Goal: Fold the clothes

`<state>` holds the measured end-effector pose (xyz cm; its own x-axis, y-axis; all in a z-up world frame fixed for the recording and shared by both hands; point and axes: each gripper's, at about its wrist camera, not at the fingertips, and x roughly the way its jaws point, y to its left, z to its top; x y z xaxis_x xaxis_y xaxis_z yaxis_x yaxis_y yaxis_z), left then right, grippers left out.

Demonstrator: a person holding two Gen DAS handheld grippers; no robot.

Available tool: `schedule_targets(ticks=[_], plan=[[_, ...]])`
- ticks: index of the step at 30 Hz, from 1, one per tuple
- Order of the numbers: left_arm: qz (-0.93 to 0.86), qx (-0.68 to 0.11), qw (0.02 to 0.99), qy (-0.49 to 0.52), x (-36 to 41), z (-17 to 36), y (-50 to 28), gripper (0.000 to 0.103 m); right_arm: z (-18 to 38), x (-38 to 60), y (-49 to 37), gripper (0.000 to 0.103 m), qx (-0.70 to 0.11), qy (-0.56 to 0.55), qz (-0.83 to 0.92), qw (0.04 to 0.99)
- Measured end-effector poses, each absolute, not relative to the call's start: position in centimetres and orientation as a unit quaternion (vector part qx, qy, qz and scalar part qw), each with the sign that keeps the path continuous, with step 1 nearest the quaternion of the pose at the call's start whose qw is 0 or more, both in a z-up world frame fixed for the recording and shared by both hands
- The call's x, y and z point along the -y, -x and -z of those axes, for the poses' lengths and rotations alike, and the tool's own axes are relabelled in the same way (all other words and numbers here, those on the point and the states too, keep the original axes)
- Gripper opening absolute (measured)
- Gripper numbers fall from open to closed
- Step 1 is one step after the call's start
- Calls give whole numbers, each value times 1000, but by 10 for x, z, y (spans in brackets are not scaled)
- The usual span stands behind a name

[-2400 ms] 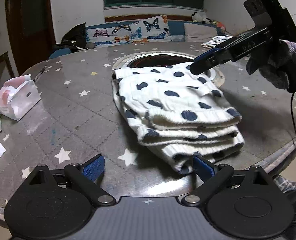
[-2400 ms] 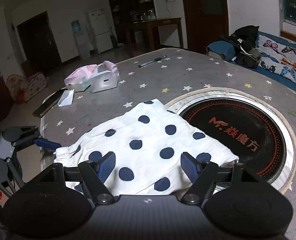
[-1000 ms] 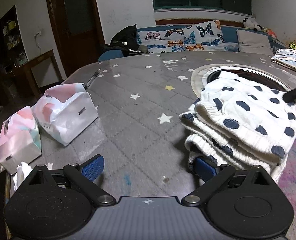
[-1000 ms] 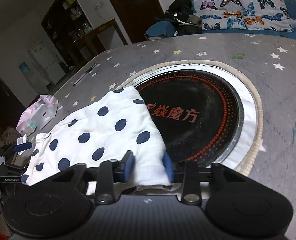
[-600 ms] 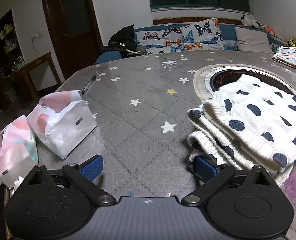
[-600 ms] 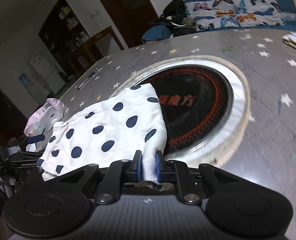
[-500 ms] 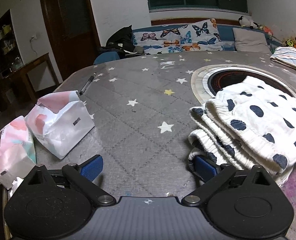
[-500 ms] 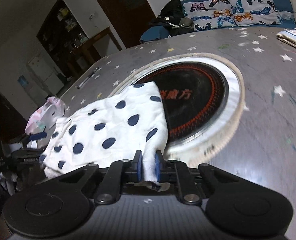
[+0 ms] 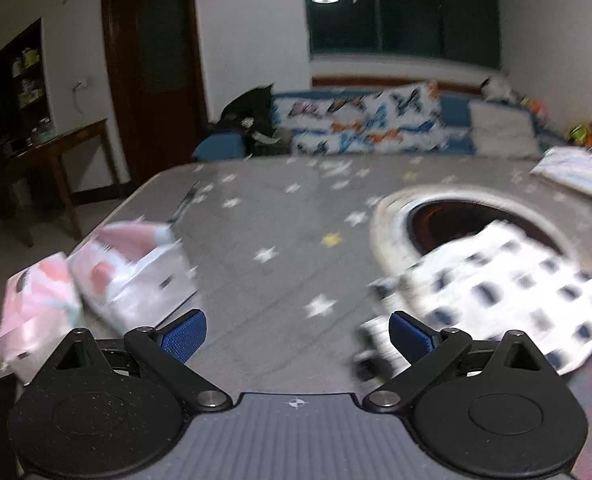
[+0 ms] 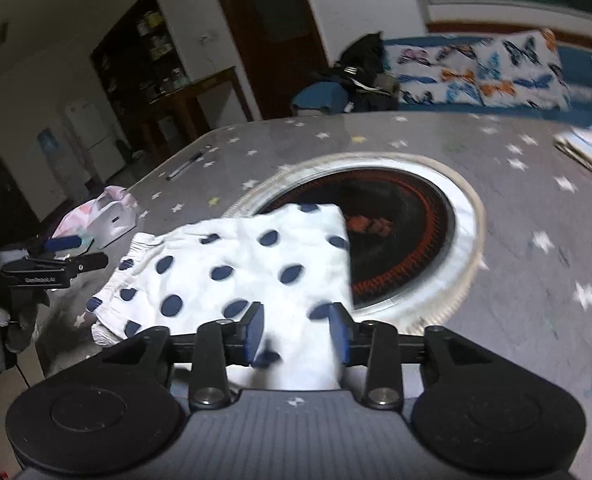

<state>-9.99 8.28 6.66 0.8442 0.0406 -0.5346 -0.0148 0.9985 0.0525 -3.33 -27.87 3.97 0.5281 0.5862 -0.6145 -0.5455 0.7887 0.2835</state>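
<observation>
The folded polka-dot garment (image 10: 252,264) lies on the starred bench (image 10: 515,240), its far corner over the round hotplate (image 10: 407,216) at about one o'clock. The right claw (image 10: 296,334) has just been opening; its jaws stand partly apart with the near hem loose between them. The left claw (image 9: 296,330) is wide and empty. To finish well, back the right claw straight off the hem without dragging the stack.
</observation>
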Motion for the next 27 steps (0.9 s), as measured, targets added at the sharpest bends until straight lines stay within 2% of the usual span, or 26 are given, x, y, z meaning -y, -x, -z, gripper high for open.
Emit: schedule_targets(ticks=[2, 3, 10, 12, 15, 27], plan=[[9, -268, 963, -13, -71, -72, 101, 97, -40, 266, 27, 41, -358, -20, -336, 871], [22, -263, 965, -6, -65, -74, 101, 91, -39, 260, 24, 42, -357, -17, -341, 870], [109, -247, 963, 18, -35, -72, 100, 67, -35, 214, -4, 42, -354, -4, -366, 861], [126, -255, 959, 18, -32, -67, 98, 56, -34, 204, -8, 42, -354, 2, -372, 858], [146, -264, 953, 15, -29, -59, 96, 50, -32, 187, -15, 42, -355, 11, -382, 853], [147, -281, 948, 6, -29, -43, 93, 48, -18, 138, -24, 45, -357, 82, -387, 846]])
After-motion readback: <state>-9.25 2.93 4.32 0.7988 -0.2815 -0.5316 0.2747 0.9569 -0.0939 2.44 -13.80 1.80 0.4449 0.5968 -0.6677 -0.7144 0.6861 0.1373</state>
